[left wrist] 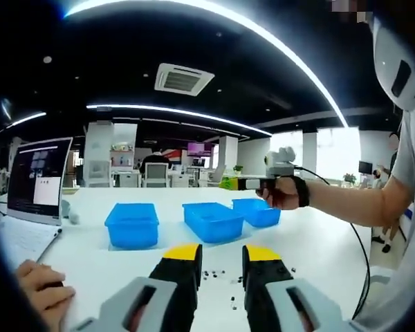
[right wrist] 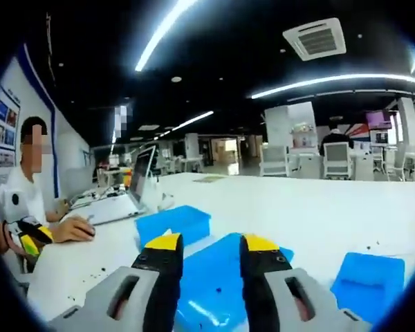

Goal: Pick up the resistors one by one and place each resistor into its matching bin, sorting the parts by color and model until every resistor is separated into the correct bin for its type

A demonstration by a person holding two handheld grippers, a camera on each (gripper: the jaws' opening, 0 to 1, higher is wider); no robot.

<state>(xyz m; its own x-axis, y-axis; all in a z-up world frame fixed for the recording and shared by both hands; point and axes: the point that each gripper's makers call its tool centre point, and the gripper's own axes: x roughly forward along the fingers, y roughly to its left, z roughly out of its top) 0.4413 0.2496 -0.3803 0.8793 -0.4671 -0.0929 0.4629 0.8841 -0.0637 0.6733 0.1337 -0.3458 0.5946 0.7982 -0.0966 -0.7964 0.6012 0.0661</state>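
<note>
Overhead, both grippers (left wrist: pixel 221 266) (right wrist: pixel 209 259) hover parted and empty above three blue bins (left wrist: pixel 213 220) on the white table (left wrist: pixel 325 242).

No legible txt; laptop screen (left wrist: pixel 39 180) and wall posters (right wrist: pixel 1 114) too blurry.

three bins (left wrist: pixel 213 221) look like glossy blue plastic; the bench (left wrist: pixel 318 242) is smooth, matt white. each tool (left wrist: pixel 221 266) has matt black jaws, yellow-capped, grey plastic body.
</note>
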